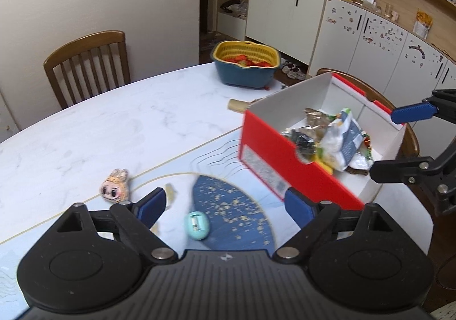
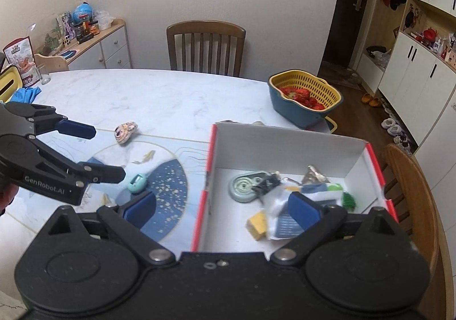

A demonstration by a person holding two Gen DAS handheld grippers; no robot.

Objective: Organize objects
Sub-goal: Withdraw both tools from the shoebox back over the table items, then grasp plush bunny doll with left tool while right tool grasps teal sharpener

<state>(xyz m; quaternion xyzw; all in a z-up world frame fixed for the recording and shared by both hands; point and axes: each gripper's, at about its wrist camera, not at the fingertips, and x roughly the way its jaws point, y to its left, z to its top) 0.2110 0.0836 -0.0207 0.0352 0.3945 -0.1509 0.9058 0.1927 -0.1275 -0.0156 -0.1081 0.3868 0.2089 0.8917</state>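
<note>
Fingers of left gripper [image 1: 225, 203] spread, empty, teal egg-shaped toy [image 1: 197, 225] between; right gripper [image 2: 222, 206] spread over red box [image 2: 287, 135].

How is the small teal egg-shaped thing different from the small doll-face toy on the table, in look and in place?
The teal egg-shaped thing is smooth and one colour, with a small window in its top; the doll-face toy is pinkish with painted eyes and a striped back. The teal thing lies at the edge of the mat's dark blue patch, while the toy lies farther away, at the mat's edge. Both are small, loose on the table, outside the red box.
</note>
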